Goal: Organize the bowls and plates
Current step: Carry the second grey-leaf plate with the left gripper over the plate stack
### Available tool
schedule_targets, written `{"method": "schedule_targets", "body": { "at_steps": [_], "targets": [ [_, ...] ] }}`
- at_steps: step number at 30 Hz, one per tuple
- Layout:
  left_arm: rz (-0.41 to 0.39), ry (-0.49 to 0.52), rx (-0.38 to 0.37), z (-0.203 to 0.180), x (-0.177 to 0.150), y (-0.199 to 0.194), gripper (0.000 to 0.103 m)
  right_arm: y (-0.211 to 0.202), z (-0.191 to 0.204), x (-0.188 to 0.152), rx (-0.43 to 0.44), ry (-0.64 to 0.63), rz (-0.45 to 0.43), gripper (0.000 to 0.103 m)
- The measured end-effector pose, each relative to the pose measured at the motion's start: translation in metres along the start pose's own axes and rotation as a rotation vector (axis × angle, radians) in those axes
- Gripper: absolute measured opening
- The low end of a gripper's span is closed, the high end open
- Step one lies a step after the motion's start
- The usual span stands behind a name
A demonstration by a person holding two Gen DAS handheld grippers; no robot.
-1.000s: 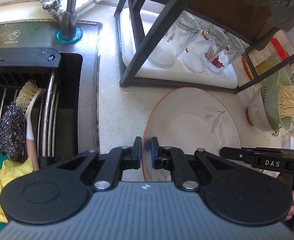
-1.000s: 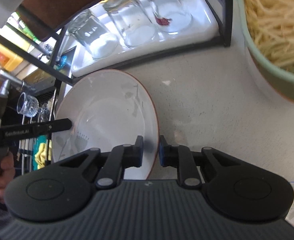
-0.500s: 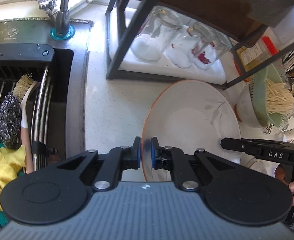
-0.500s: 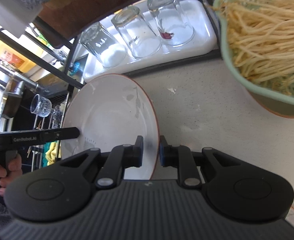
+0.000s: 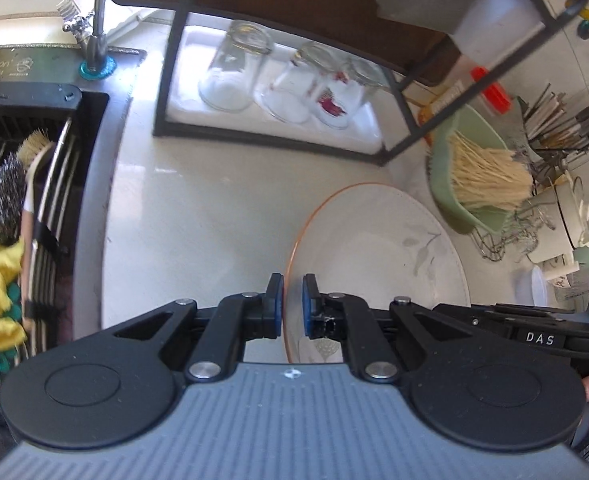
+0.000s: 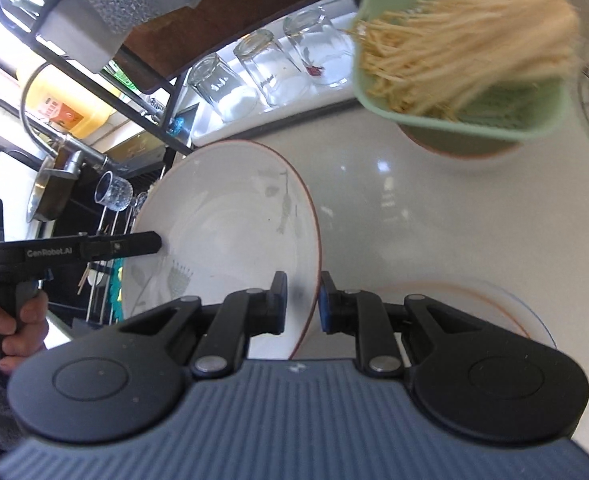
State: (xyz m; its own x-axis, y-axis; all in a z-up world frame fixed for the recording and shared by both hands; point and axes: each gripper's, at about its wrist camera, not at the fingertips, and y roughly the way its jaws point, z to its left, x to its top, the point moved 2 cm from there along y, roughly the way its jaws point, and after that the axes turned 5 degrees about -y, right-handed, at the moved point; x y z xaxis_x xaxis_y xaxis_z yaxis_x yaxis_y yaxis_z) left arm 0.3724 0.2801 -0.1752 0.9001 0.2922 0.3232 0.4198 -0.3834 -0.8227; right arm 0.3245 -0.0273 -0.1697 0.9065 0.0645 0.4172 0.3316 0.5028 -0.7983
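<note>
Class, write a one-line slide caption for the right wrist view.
Both grippers hold a white plate by opposite rim edges above the counter.

The plate point(image 5: 378, 256) is over the counter point(image 5: 198, 216). The glasses point(image 5: 234, 76) stand behind it on a tray point(image 5: 182, 108). The sink point(image 5: 34, 160) is left, the bowl point(image 5: 466, 168) right.

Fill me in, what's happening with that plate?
A person holds one white plate with both grippers, well above the counter. The left gripper pinches its left rim, the right gripper its right rim; each pair of fingers straddles the edge. Another plate lies on the counter below the right gripper. A green colander of noodles sits to the right, and upturned glasses stand under the rack behind.
</note>
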Motion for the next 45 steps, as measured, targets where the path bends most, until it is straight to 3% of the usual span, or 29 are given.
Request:
{"method": "schedule_targets", "body": {
  "at_steps": [7,19,24,32,36,40,45],
  "targets": [
    [0.024,0.026,0.002,-0.035,-0.035,-0.002,0.011,-0.028,-0.017,-0.031,-0.027,-0.048,0.017,0.019],
    [0.071,0.014,0.047,-0.063,-0.098,0.013,0.011,-0.029,-0.057,-0.075,-0.03,-0.027,0.033,0.02],
    [0.058,0.002,0.033,-0.065,-0.105,0.007,0.011,-0.023,-0.068,-0.08,-0.008,-0.021,0.031,0.022],
    [0.064,-0.001,0.029,-0.074,-0.106,0.016,0.011,-0.024,-0.077,-0.088,-0.075,-0.022,-0.043,0.023],
    [0.078,0.022,0.068,-0.081,-0.107,0.022,0.011,-0.024,-0.073,-0.083,-0.139,-0.076,-0.062,0.023],
    [0.09,0.049,0.123,-0.089,-0.113,0.031,0.011,-0.023,-0.062,-0.083,-0.225,-0.221,-0.062,0.024],
    [0.113,0.031,0.144,-0.091,-0.114,0.039,0.011,-0.026,-0.068,-0.082,-0.226,-0.216,-0.07,0.023]
  ]
}}
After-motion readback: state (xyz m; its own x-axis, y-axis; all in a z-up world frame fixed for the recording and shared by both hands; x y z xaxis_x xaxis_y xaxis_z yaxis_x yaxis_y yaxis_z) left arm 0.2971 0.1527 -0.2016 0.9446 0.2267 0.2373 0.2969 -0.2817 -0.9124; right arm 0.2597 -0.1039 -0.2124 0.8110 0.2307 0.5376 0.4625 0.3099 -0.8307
